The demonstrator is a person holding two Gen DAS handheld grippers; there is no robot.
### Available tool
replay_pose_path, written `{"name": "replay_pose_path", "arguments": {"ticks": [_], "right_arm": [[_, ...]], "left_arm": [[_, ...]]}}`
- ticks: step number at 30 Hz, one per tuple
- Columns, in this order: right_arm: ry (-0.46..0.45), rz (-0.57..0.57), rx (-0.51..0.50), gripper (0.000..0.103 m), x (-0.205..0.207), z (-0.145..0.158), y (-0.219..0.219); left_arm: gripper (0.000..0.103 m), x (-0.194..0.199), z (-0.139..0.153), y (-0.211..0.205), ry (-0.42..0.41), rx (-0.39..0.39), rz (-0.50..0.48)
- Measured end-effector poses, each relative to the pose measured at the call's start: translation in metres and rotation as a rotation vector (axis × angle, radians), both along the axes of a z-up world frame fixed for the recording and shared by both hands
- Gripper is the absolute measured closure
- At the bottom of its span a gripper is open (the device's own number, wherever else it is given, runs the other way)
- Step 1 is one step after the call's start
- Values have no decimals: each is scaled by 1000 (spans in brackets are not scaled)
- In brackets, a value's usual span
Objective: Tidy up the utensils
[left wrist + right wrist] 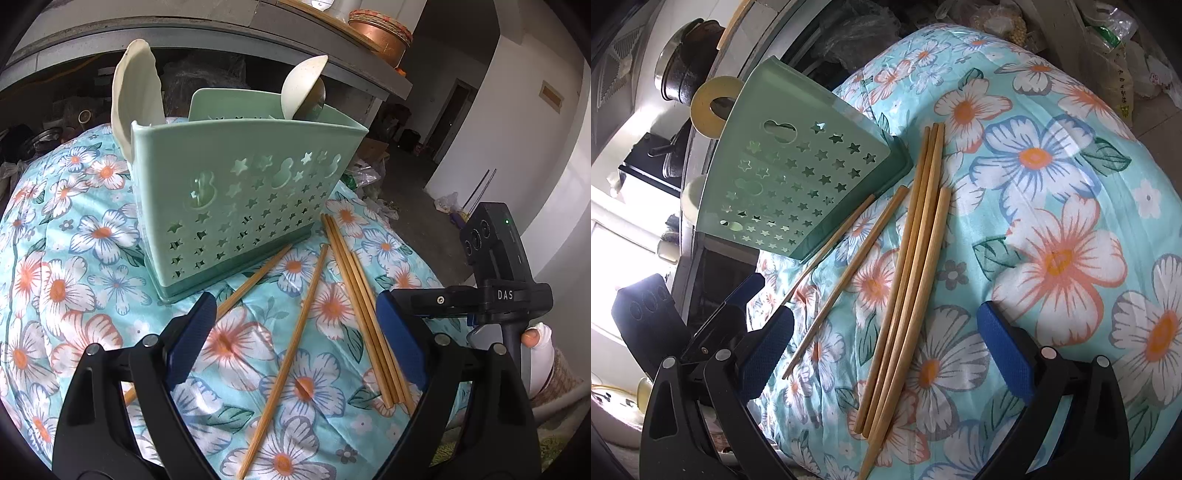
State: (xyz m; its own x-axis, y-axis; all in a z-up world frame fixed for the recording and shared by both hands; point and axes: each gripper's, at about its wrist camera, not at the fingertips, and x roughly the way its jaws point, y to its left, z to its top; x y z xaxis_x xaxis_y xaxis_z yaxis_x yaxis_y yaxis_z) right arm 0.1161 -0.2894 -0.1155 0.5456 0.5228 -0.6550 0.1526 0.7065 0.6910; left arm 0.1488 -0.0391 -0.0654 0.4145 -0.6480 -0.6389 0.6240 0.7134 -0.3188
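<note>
Both hand-held grippers, left (291, 332) and right (886, 343), stand wide apart and grip nothing. Loose wooden chopsticks (916, 266) lie on the floral-cloth surface (1052, 177) between the jaws. Just beyond stands the green utensil holder (236, 199), upright, containing two pale spoons (303, 86).
</note>
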Motion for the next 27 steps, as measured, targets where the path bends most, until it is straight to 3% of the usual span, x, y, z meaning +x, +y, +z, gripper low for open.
{"name": "replay_pose_path", "arguments": {"ticks": [27], "right_arm": [[7,-3,-2,6,2,-1,1]], "left_arm": [[19,1,1,4,6,2,20]]}}
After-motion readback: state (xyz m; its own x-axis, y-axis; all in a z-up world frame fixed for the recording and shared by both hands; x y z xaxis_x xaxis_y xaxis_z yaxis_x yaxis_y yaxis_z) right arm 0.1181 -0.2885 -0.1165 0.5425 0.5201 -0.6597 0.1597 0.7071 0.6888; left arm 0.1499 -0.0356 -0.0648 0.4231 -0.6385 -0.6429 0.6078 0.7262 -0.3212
